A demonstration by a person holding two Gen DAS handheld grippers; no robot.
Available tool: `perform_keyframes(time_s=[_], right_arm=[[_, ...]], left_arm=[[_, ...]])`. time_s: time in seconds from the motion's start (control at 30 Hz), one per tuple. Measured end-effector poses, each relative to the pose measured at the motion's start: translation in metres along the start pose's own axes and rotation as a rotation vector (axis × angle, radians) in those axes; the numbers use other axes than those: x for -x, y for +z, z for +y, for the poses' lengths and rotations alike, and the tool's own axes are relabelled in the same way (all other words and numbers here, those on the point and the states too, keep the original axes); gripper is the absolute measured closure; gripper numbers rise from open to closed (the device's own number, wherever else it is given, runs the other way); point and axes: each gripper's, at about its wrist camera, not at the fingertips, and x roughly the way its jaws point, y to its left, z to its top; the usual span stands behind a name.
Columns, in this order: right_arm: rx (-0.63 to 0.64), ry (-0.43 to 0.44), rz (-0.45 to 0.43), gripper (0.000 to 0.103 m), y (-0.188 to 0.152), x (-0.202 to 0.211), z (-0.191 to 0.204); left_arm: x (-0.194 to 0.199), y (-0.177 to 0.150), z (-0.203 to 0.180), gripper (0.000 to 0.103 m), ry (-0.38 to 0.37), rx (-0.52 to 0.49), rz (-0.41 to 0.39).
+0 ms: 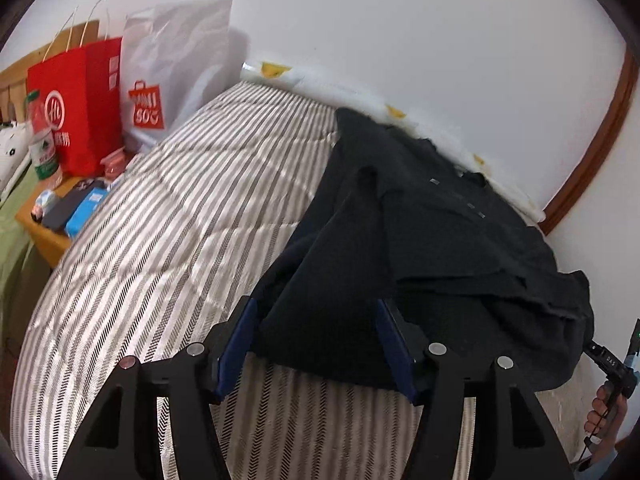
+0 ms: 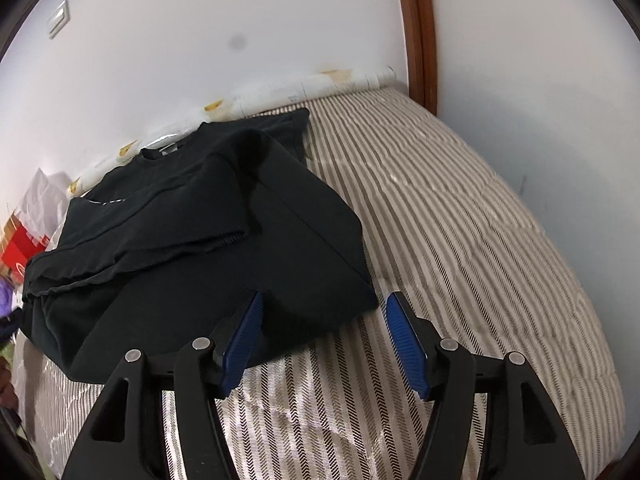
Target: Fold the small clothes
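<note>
At the lower middle of both frames, my left gripper (image 1: 316, 344) and right gripper (image 2: 324, 340) stood apart around the soft, light black shirt (image 2: 192, 232), whose near hem I judged best to pinch.

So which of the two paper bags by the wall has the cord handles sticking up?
The red bag, on the left of the pair. Thin cord handles rise from its top; the white bag beside it, with an orange bag logo, shows none.

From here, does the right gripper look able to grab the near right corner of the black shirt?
Probably yes. The right gripper is open, and the black shirt has its near corner lying between the blue pads on the striped bedcover, with nothing in the way.
</note>
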Motion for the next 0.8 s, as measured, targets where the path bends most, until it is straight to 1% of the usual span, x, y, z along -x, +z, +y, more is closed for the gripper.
perform_keyframes(time_s=[0.17,0.27,0.33,0.53,0.6,0.63,0.67,0.7,0.73,0.77,0.8], right_arm=[[-0.017,0.011,0.017,0.039,0.003,-0.011,-0.001],[-0.013,0.008,0.023,0.037,0.008,-0.019,0.002],[-0.009,0.008,0.029,0.036,0.01,-0.025,0.003],[-0.011,0.022,0.042,0.035,0.016,-0.04,0.006],[0.0,0.019,0.045,0.038,0.017,-0.042,0.007],[0.007,0.029,0.045,0.045,0.017,-0.042,0.008],[0.013,0.046,0.045,0.06,0.017,-0.042,0.009],[0.016,0.071,0.048,0.07,0.016,-0.041,0.01],[0.014,0.11,0.054,0.077,0.015,-0.041,0.011],[0.012,0.109,0.039,0.083,0.014,-0.039,0.012],[0.017,0.108,0.03,0.085,0.013,-0.037,0.014]], left_arm=[[-0.014,0.005,-0.001,0.042,0.02,-0.015,0.022],[-0.022,0.009,-0.004,0.041,0.05,-0.038,0.025],[-0.027,0.012,-0.004,0.041,0.057,-0.043,0.029],[-0.035,0.019,-0.006,0.041,0.065,-0.062,0.021],[-0.036,0.019,-0.008,0.044,0.072,-0.067,0.018],[-0.036,0.018,-0.009,0.051,0.07,-0.07,0.017],[-0.036,0.018,-0.011,0.06,0.058,-0.069,0.021],[-0.036,0.018,-0.012,0.065,0.052,-0.067,0.024],[-0.034,0.017,-0.013,0.077,0.05,-0.067,0.025],[-0.032,0.017,-0.014,0.087,0.047,-0.068,0.023],[-0.031,0.016,-0.014,0.088,0.04,-0.065,0.023]])
